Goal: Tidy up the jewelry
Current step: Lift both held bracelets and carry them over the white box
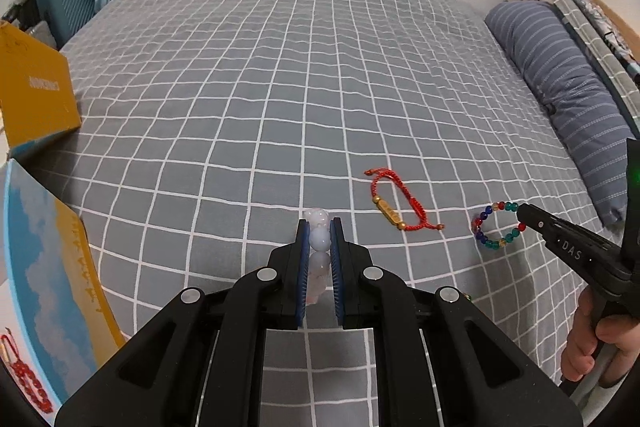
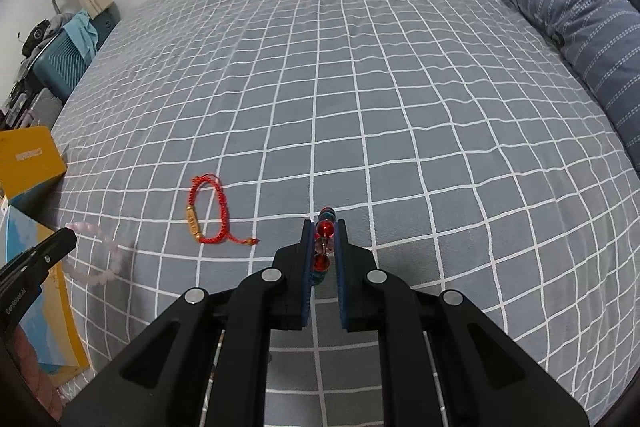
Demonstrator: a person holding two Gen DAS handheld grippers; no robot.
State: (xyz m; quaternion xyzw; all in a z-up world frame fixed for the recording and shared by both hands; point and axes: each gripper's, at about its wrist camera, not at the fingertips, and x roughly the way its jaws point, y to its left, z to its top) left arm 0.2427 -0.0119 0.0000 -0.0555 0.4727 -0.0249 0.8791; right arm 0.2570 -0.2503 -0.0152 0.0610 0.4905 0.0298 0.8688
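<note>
A wide bed (image 1: 280, 75) fills the room, its grey sheet crossed by white grid lines. Along its far right side lies a long blue striped bolster pillow (image 1: 560, 79). At the left edge sits a yellow cardboard box (image 1: 36, 95), and nearer, an open box with a sky-and-cloud print (image 1: 44, 267); a red beaded piece (image 1: 28, 383) lies inside it.

The left hand-held gripper (image 1: 319, 227) is clenched on a pale pink bead bracelet (image 1: 320, 239), the beads pinched between its blue pads (image 1: 303, 267) with the loop hanging just over the sheet near the printed box. The right hand-held gripper (image 2: 325, 227) is likewise clamped on a multicoloured glass-bead bracelet (image 2: 324, 229), whose ring of red, blue, green and amber beads dangles from the tips. A hand (image 1: 588, 343) grips the right tool's handle.

Between the two, flat on the sheet, lies a red cord bracelet (image 1: 394, 205) with a gold bar, touched by neither gripper.
</note>
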